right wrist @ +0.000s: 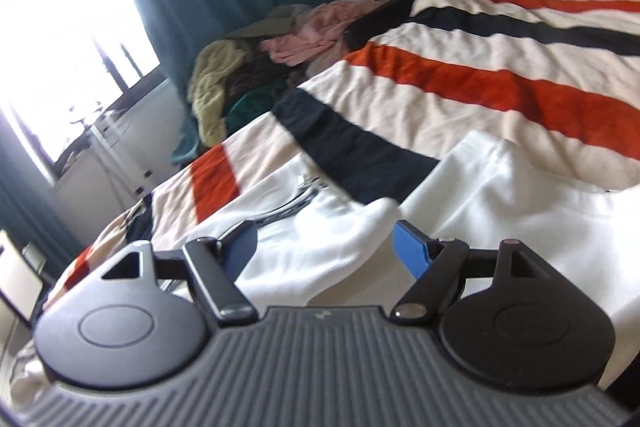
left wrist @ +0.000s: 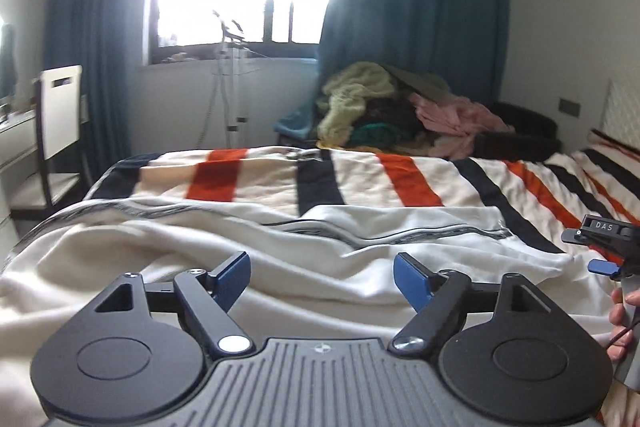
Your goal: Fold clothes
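A white garment [left wrist: 280, 255] with a thin dark trim line lies rumpled across the near part of the bed. My left gripper [left wrist: 322, 279] hovers just above it, blue pads [left wrist: 412, 281] wide apart and nothing pinched between them. In the right wrist view the same white garment [right wrist: 500, 195] spreads under my right gripper [right wrist: 326, 247], which stands open over a fold of the cloth without pressing it. The right gripper [left wrist: 584, 251] also shows at the right edge of the left wrist view, held by a hand [left wrist: 624, 307].
The bed carries a cream bedspread [left wrist: 400, 183] with orange and navy stripes. A pile of mixed clothes [left wrist: 400, 107] sits at its far side under teal curtains. A chair [left wrist: 60, 115] and a slim stand [left wrist: 232, 87] are by the window on the left.
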### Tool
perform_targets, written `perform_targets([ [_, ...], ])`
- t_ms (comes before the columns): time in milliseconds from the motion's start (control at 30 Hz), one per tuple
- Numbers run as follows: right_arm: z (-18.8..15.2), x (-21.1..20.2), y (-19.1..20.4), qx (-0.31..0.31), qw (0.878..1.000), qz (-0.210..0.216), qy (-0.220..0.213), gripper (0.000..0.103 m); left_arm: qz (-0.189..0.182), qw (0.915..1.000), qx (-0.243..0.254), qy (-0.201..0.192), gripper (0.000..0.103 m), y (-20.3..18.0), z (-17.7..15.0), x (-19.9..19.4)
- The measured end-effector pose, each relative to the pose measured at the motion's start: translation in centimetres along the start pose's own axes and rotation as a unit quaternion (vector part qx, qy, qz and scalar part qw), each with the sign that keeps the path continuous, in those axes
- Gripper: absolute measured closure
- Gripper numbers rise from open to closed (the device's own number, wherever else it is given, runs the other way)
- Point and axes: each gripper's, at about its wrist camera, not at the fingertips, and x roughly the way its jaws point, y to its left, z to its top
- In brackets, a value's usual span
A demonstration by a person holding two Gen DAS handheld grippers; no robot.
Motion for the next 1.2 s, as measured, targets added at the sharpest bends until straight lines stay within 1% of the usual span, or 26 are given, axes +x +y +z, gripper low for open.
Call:
perform_targets([
  [33, -0.2, -0.3, 0.3, -0.006, 1.0, 0.009, 0.001, 0.027, 0.011, 0.9999, -0.002, -0.002, 0.02, -0.1, -0.4, -0.3],
  [67, -0.5, -0.4, 0.6, -0.014, 1.0, 0.019, 0.001, 0.03, 0.015, 0.9999, -0.001, 0.004, 0.02, -0.3, -0.7, -0.4],
  [133, -1.0, -0.7, 1.1, -0.032, 0.999, 0.035, 0.003, 0.03, 0.017, 0.9997, -0.001, 0.018, 0.02, -0.6, -1.2, -0.5],
  [233, -1.8, -0.2, 1.6, -0.048, 0.998, 0.045, 0.02, 0.034, -0.001, 0.9999, -0.006, 0.015, 0.02, -0.7, -1.8, -1.5],
  [267, -2.0, 0.0, 1.7, -0.049, 0.997, 0.049, 0.027, 0.037, -0.003, 0.9999, -0.006, 0.014, 0.02, -0.7, -2.0, -1.9],
  [333, -2.2, 0.2, 2.0, -0.057, 0.997, 0.046, 0.03, 0.039, -0.006, 0.9997, -0.017, 0.017, 0.019, -0.8, -2.5, -2.0],
  [433, -2.3, 0.6, 1.7, -0.037, 0.997, 0.053, 0.039, 0.039, -0.002, 0.9967, -0.071, 0.04, 0.019, -0.1, -3.4, -1.6],
  [533, -2.2, 1.5, 0.7, 0.0, 0.996, 0.06, 0.059, 0.039, 0.011, 0.9932, -0.106, 0.047, 0.019, 0.0, -4.0, -1.0],
  [567, -2.1, 1.8, 0.2, 0.014, 0.996, 0.06, 0.067, 0.039, 0.011, 0.993, -0.108, 0.045, 0.019, 0.0, -4.1, -1.0],
  [633, -2.0, 2.5, -1.1, 0.061, 0.993, 0.061, 0.086, 0.039, 0.021, 0.9939, -0.099, 0.043, 0.019, -0.1, -4.4, -0.7],
  [700, -2.1, 3.3, -2.4, 0.113, 0.985, 0.071, 0.109, 0.04, 0.029, 0.9946, -0.087, 0.048, 0.019, -0.1, -4.5, -0.1],
  [733, -2.2, 3.8, -2.8, 0.13, 0.981, 0.076, 0.12, 0.04, 0.028, 0.9946, -0.089, 0.045, 0.019, 0.1, -4.5, 0.1],
  [767, -2.3, 4.4, -3.0, 0.137, 0.979, 0.078, 0.129, 0.04, 0.027, 0.9946, -0.091, 0.042, 0.019, 0.3, -4.5, 0.3],
  [833, -2.3, 5.4, -3.0, 0.138, 0.979, 0.072, 0.135, 0.04, 0.026, 0.9942, -0.099, 0.034, 0.019, 0.8, -4.3, 0.8],
  [900, -2.1, 6.2, -3.0, 0.14, 0.979, 0.07, 0.13, 0.04, 0.022, 0.9936, -0.107, 0.029, 0.019, 1.4, -4.3, 1.1],
  [1000, -1.6, 7.6, -2.9, 0.147, 0.979, 0.07, 0.125, 0.04, 0.019, 0.9925, -0.116, 0.035, 0.019, 1.9, -4.5, 2.3],
  [1033, -1.4, 8.2, -2.9, 0.148, 0.978, 0.068, 0.127, 0.045, 0.017, 0.9919, -0.12, 0.04, 0.019, 2.1, -4.7, 2.8],
  [1067, -1.2, 8.7, -2.8, 0.149, 0.978, 0.064, 0.129, 0.056, 0.015, 0.9911, -0.124, 0.044, 0.019, 2.2, -4.8, 3.2],
  [1100, -1.0, 9.3, -2.5, 0.146, 0.979, 0.056, 0.132, 0.063, 0.012, 0.9904, -0.129, 0.047, 0.019, 2.4, -5.0, 3.6],
  [1167, -0.1, 10.6, -1.7, 0.133, 0.982, 0.03, 0.133, 0.088, 0.009, 0.9891, -0.137, 0.055, 0.019, 2.7, -5.2, 4.3],
  [1200, 0.7, 11.2, -1.1, 0.126, 0.983, 0.021, 0.131, 0.094, 0.006, 0.9885, -0.141, 0.056, 0.019, 2.9, -5.3, 4.6],
])
